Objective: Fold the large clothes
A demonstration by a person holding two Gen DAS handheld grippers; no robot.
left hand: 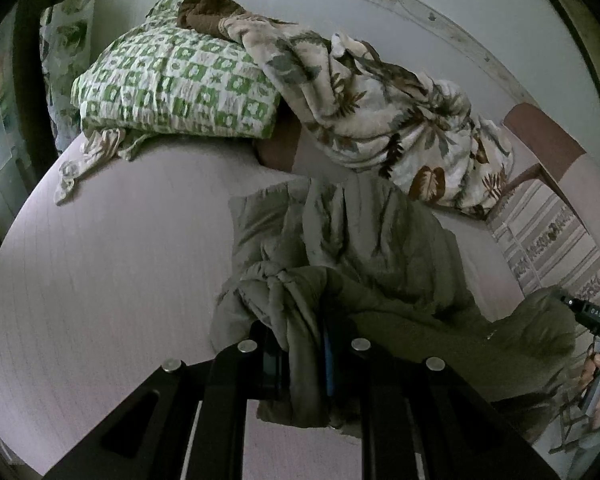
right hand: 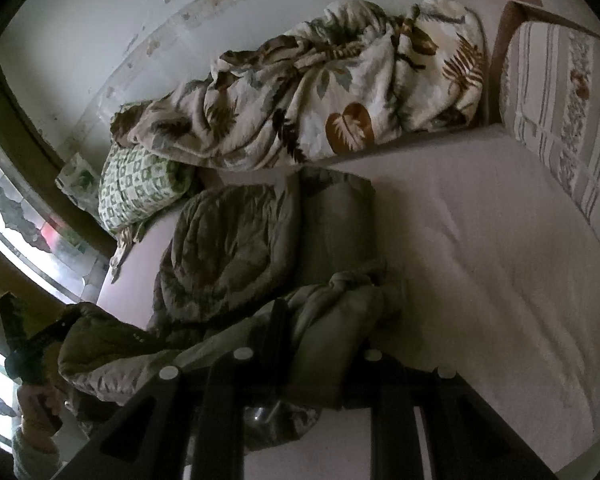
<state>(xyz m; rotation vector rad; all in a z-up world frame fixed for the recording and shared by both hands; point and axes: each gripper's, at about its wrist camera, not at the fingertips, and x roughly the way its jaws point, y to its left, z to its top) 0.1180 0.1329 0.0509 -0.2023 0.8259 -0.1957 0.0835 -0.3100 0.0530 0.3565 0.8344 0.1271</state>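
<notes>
Both hand-held grippers, left and right, clamp the olive jacket; no legible writing.

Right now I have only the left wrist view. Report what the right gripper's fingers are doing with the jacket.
Observer: The right gripper has its fingers shut on a bunched fold of the olive jacket; the cloth spills over both of them.
Operator: Now describe what lies beyond the jacket on that side.
Observer: The pale sheet runs bare from the jacket across to the striped cushion, which stands upright at the far end.
</notes>
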